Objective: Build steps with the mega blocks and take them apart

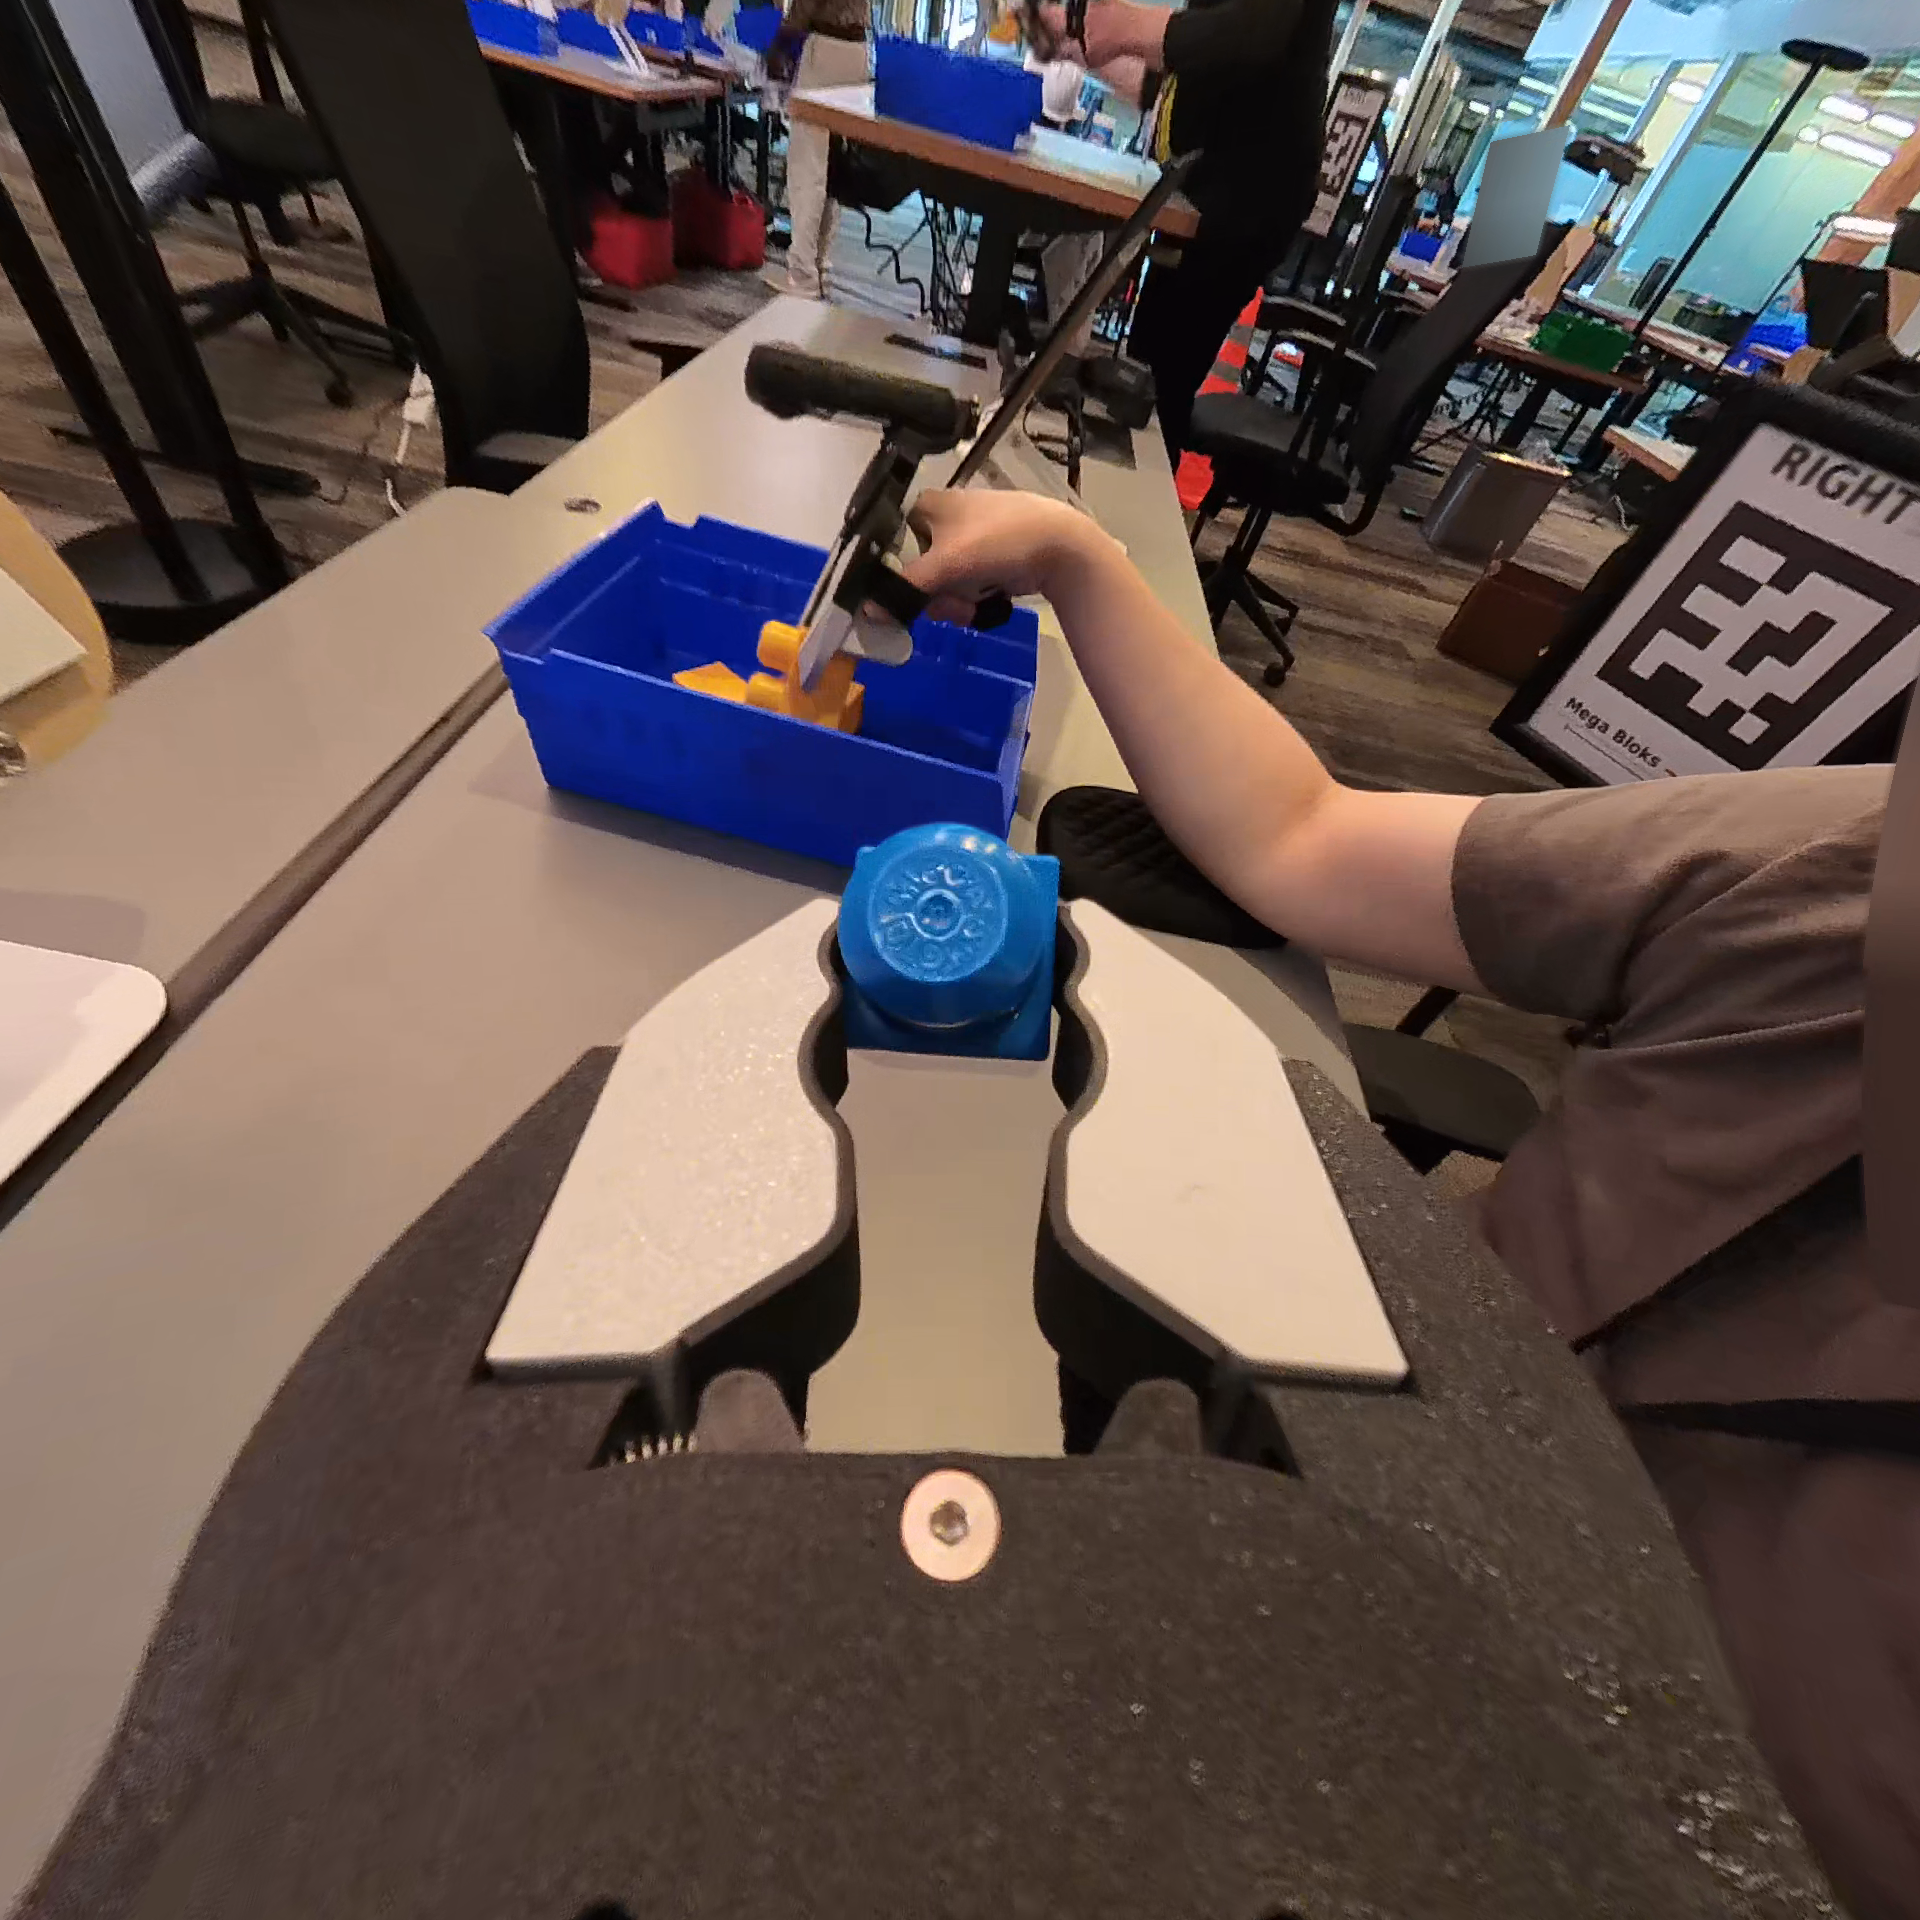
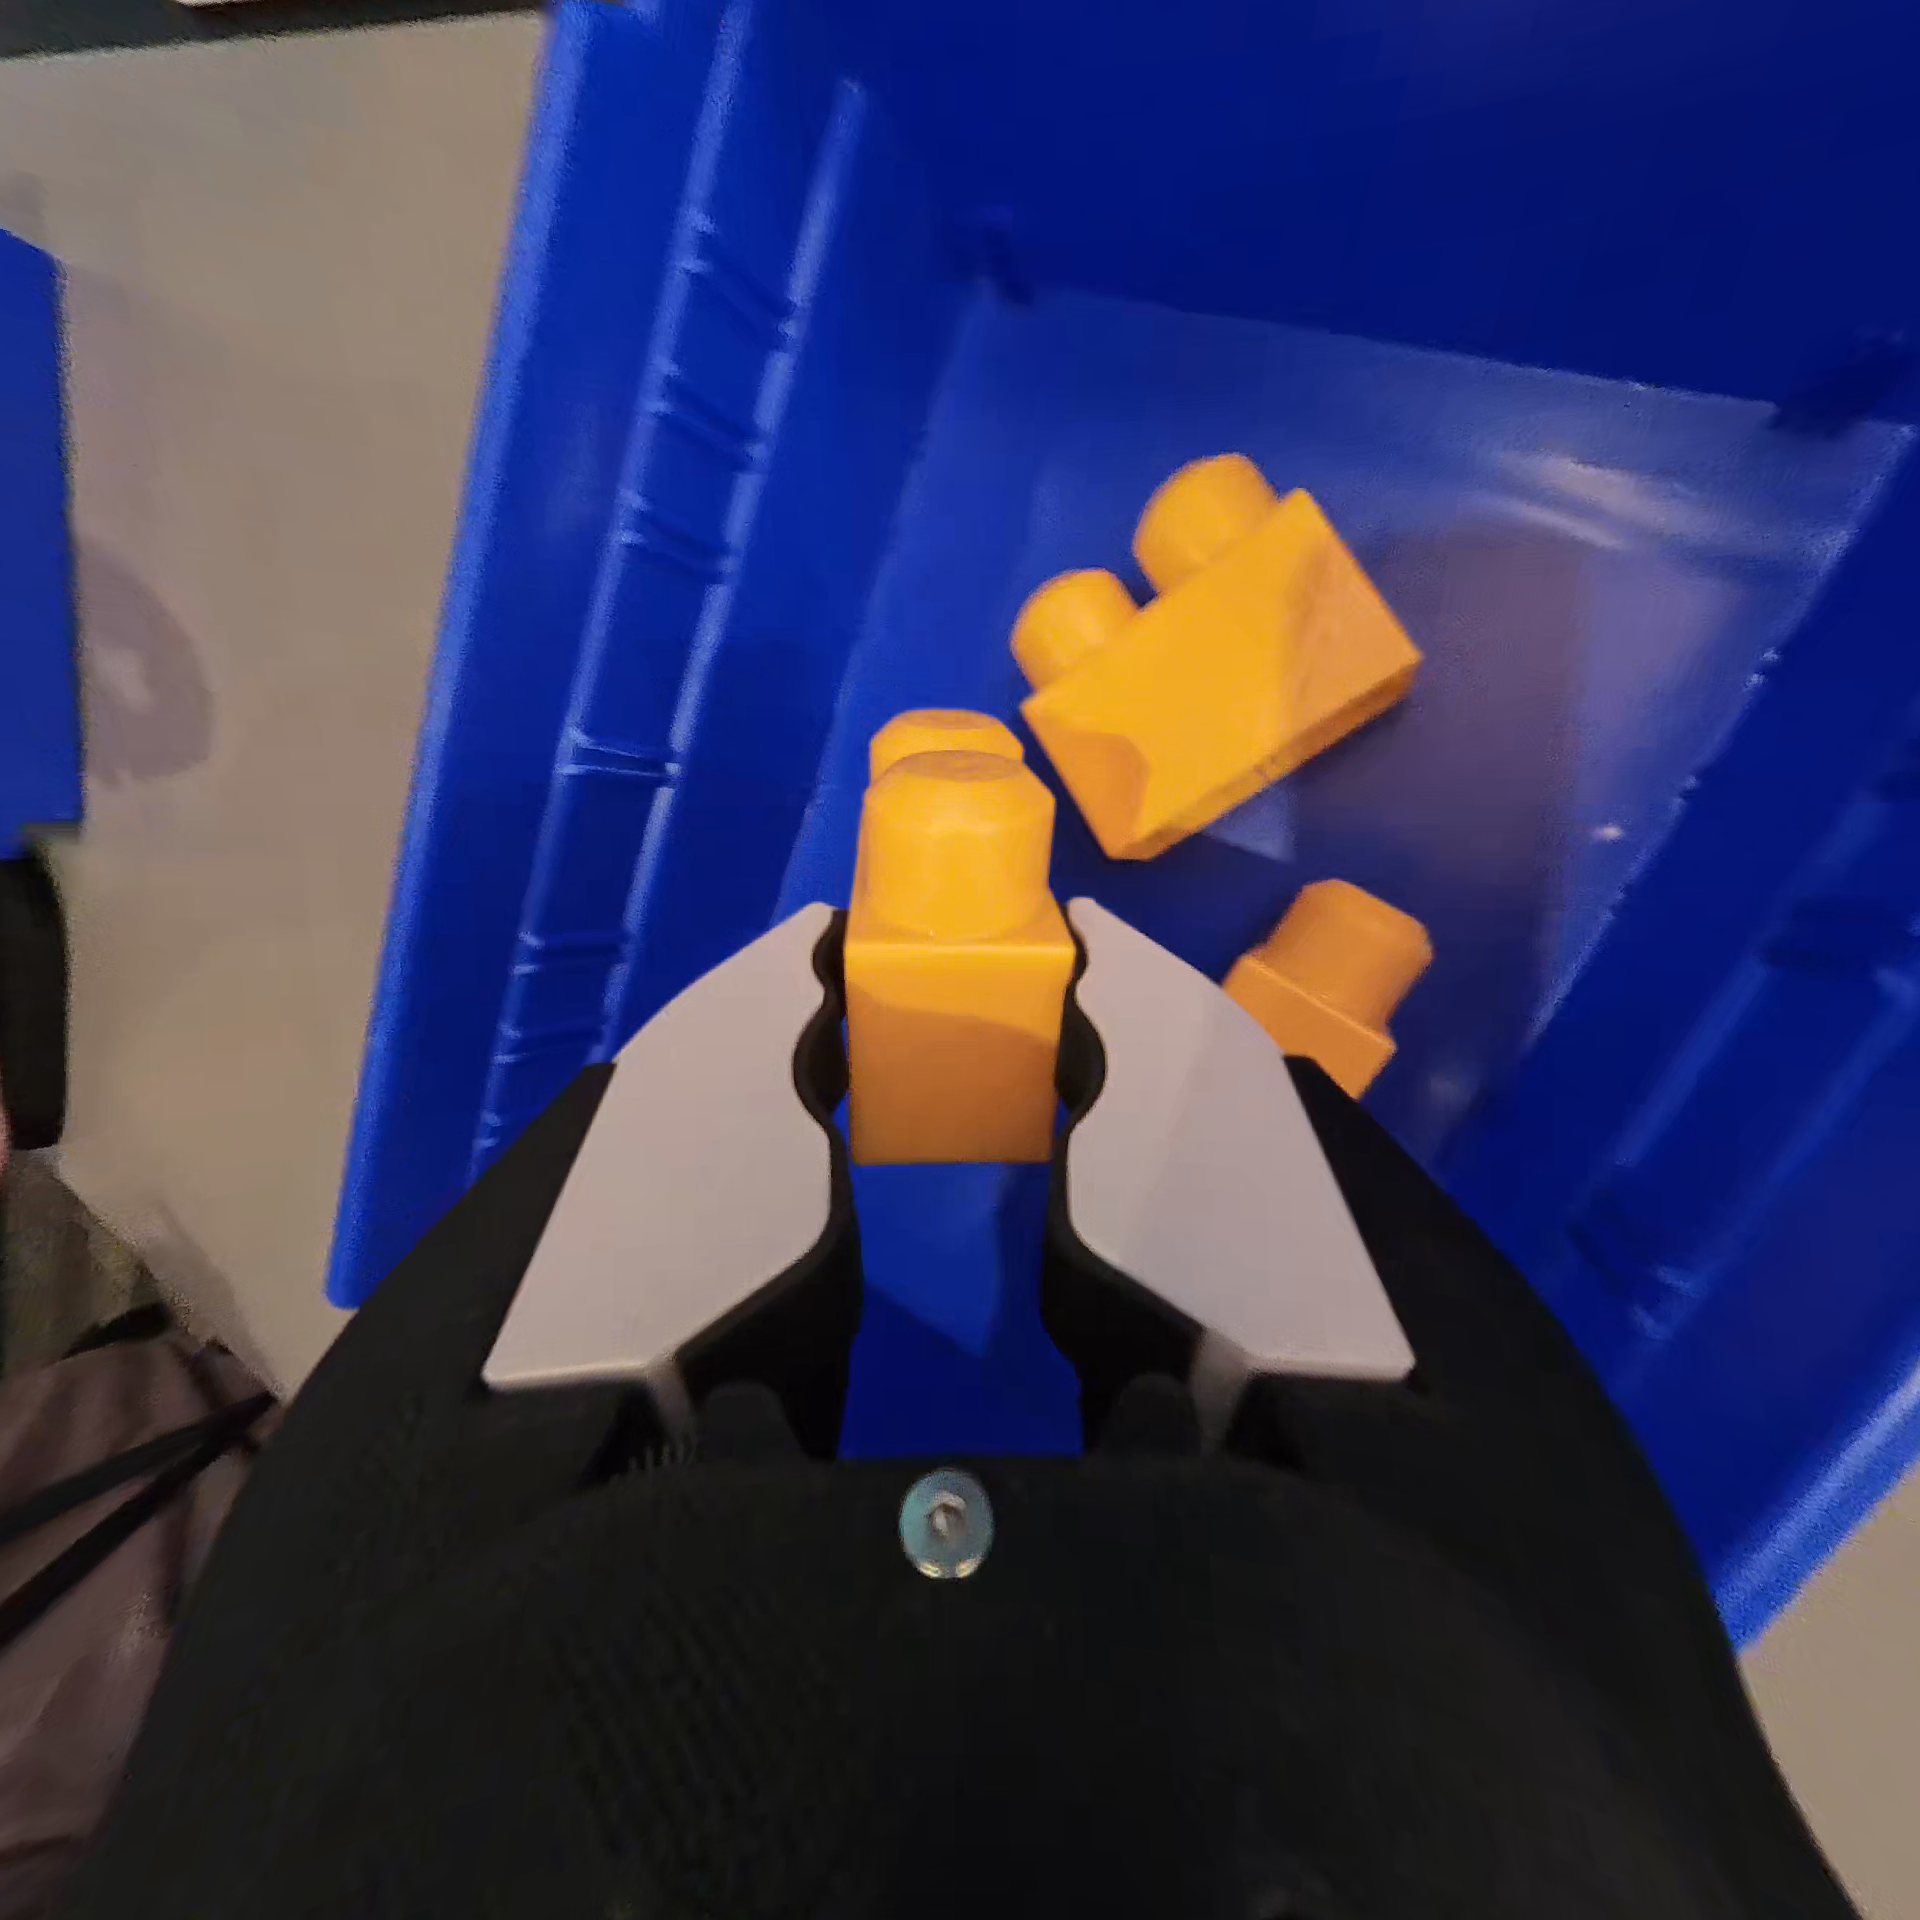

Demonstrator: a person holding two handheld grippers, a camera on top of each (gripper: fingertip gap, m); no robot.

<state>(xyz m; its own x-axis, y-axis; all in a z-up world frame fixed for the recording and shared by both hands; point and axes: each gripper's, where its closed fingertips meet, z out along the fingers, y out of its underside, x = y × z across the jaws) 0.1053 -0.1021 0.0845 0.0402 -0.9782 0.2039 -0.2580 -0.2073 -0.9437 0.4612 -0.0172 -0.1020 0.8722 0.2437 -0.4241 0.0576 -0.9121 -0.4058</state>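
A bright blue plastic mega block (image 1: 940, 951) with one round stud sits clamped between two grey fingertips, stud toward the camera. An orange plastic block (image 2: 951, 977) with two studs in line is pinched the same way, inside a blue plastic bin (image 2: 623, 623). On the bin floor lie a tipped two-stud orange block (image 2: 1226, 675) and a single-stud orange block (image 2: 1325, 982).

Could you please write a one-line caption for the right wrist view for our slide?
Right gripper shut on an orange block inside the blue bin, two more orange blocks lying beyond.
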